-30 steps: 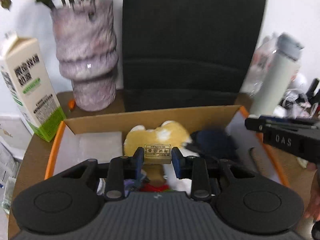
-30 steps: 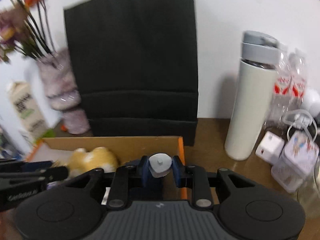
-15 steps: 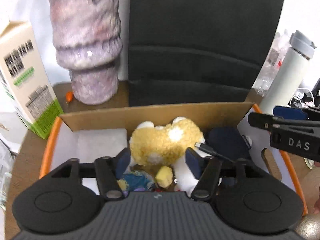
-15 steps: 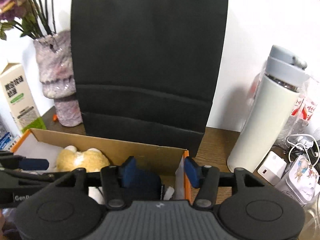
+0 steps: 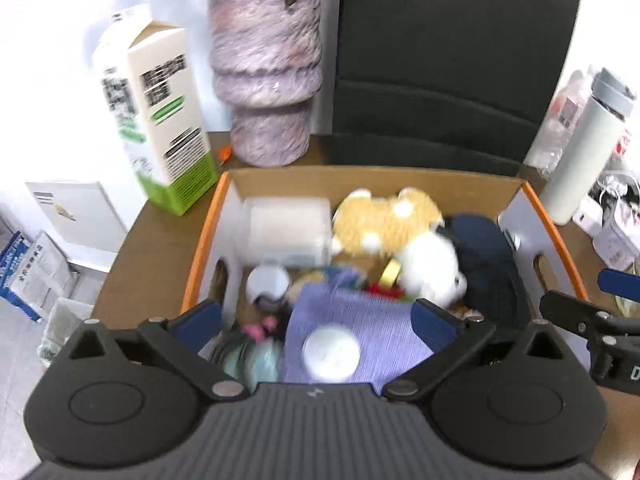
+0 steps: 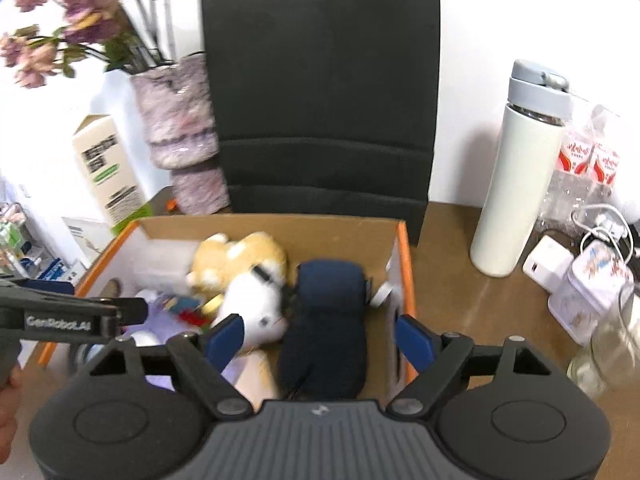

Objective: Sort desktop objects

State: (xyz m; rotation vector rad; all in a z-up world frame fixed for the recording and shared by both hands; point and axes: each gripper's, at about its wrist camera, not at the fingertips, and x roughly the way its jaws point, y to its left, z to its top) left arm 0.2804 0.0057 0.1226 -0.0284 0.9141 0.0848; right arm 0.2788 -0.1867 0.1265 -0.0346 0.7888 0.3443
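An orange-edged cardboard box [image 5: 368,178] [image 6: 404,248] sits on the brown desk. It holds a yellow plush toy [image 5: 384,216] [image 6: 244,258], a white plush [image 5: 432,268] [image 6: 256,300], a dark blue pouch [image 5: 488,256] [image 6: 326,320], a white roll [image 5: 286,226], a purple cloth [image 5: 360,328], a small white round piece [image 5: 330,354] and a white cap [image 5: 267,280]. My left gripper [image 5: 316,320] is open and empty above the box's near side. My right gripper [image 6: 320,334] is open and empty above the pouch.
A black paper bag [image 6: 320,92] stands behind the box. A purple vase [image 5: 264,64] and a milk carton [image 5: 156,108] stand at the back left. A white bottle [image 6: 516,172], a white charger [image 6: 548,260], a small tin [image 6: 592,292] and a glass jar [image 6: 612,344] stand right of the box.
Both grippers opened and let go: the left dropped its small tan block, the right its small white piece, into the box. Both then drew back and up, so the box shows more fully.
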